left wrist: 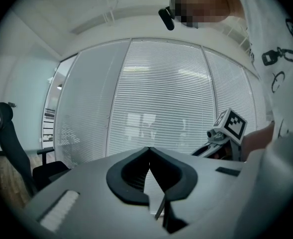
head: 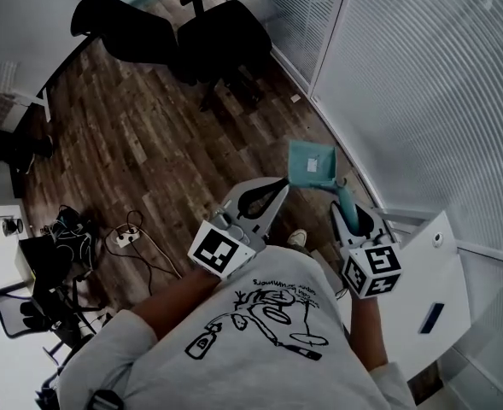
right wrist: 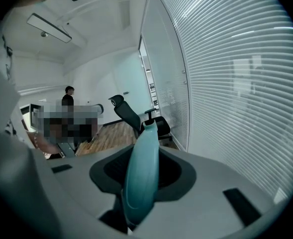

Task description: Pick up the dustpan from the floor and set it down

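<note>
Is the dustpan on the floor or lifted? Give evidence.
Lifted: the right gripper clamps the handle of the dustpan, holding it in the air.

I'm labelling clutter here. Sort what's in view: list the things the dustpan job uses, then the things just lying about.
Job: teal dustpan, held above the wooden floor; right gripper, shut on its handle; left gripper, shut, empty.
Lying about: two black office chairs; power strip with cables.
</note>
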